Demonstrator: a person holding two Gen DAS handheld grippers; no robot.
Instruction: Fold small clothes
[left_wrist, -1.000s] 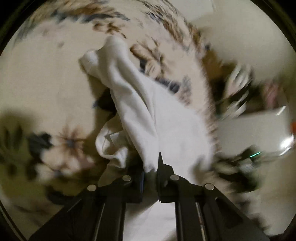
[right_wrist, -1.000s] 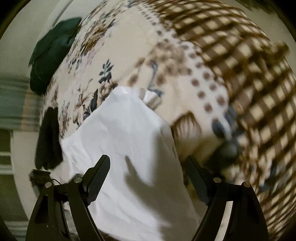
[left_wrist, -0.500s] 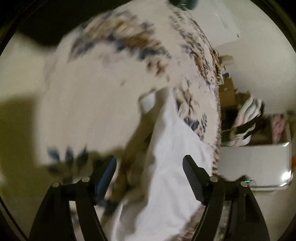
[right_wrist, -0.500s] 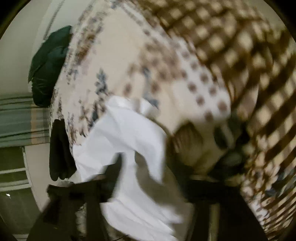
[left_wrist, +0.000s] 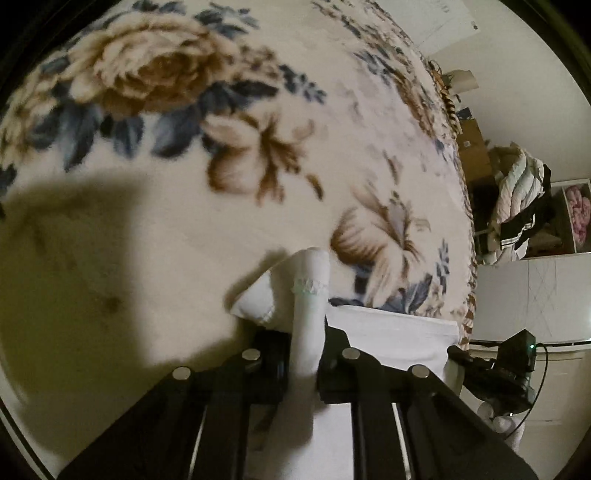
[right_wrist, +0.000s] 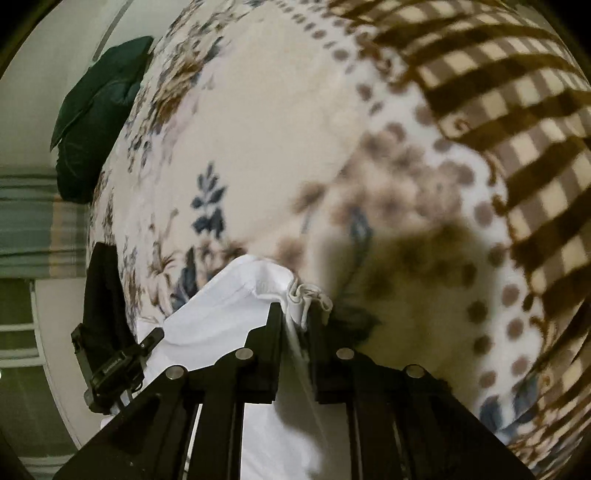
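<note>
Left wrist, white garment (left_wrist: 308, 325) pinched, lower part cut off

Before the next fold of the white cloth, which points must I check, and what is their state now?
1. Left gripper shut on the white garment: ok; its jaws have just closed.
2. Right gripper shut on the garment's edge: ok; jaws just closed too.
3. Garment stretched flat between grippers: cannot tell.
4. Free floral blanket ahead: ok.
5. Lace-trimmed strap untwisted: cannot tell.
</note>
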